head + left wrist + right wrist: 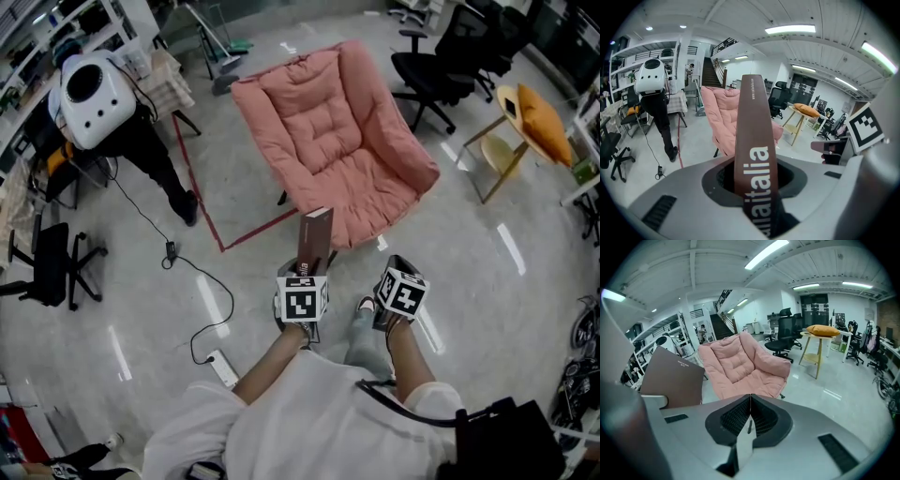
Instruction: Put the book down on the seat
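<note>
Grey floor [487, 309], pink seat [328, 141] ahead; left tongs [307, 272] grip book [316, 234] (right tongs [750, 401] closed).

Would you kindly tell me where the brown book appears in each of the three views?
Head view: brown book upright at centre, just below the pink chair.
Left gripper view: brown book at centre, rising from the jaws, pink chair behind.
Right gripper view: brown book at left, pink chair at centre.
Shared landmark: the pink chair.

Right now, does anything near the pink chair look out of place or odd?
Nothing is spilled or damaged. Only a loose black cable trails across the floor left of the pink chair, toward a white power strip.
</note>
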The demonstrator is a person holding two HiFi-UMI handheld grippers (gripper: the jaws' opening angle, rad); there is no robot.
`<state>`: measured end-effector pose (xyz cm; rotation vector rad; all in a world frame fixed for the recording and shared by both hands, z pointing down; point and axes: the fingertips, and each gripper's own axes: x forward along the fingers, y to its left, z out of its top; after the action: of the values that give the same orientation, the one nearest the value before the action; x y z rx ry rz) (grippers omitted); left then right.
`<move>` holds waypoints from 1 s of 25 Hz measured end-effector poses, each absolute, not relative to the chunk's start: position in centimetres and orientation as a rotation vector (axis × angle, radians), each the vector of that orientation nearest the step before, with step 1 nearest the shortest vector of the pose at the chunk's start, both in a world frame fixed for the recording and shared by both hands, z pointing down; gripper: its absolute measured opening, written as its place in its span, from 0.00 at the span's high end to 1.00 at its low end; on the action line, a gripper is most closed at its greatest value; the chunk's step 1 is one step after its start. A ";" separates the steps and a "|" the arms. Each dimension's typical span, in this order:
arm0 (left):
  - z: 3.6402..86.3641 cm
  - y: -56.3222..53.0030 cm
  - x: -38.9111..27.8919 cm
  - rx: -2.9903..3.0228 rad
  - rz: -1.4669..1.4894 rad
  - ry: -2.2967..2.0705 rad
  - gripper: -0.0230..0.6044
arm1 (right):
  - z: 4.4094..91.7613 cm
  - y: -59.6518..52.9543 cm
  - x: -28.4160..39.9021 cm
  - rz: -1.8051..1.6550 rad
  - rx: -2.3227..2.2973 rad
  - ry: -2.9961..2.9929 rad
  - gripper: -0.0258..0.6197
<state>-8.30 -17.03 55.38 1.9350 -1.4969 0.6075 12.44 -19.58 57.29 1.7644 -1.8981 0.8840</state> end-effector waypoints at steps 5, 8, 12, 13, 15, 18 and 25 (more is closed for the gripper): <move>55.0 -21.9 -6.4 1.905 0.583 -1.546 0.73 | 56.9 -25.3 14.6 0.851 1.723 -1.938 0.91; 54.7 -24.4 -5.2 1.865 0.581 -1.568 0.73 | 56.7 -28.3 16.1 0.843 1.683 -1.941 0.91; 55.1 -27.1 -3.1 1.820 0.579 -1.581 0.73 | 57.0 -31.7 18.3 0.851 1.638 -1.945 0.91; 55.2 -27.7 -2.6 1.810 0.577 -1.584 0.73 | 57.1 -32.5 18.8 0.850 1.625 -1.950 0.91; 55.3 -29.0 -1.6 1.791 0.572 -1.594 0.73 | 57.2 -34.1 19.5 0.845 1.596 -1.962 0.91; 55.5 -30.8 -0.3 1.763 0.561 -1.620 0.73 | 57.8 -36.3 20.5 0.842 1.549 -1.980 0.91; 55.7 -33.6 1.2 1.705 0.556 -1.661 0.73 | 59.3 -40.6 21.1 0.870 1.477 -2.020 0.91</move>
<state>1.19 -33.59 55.71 1.7051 -1.6611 0.5557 21.12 -40.64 59.27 1.4771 -2.0202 0.8705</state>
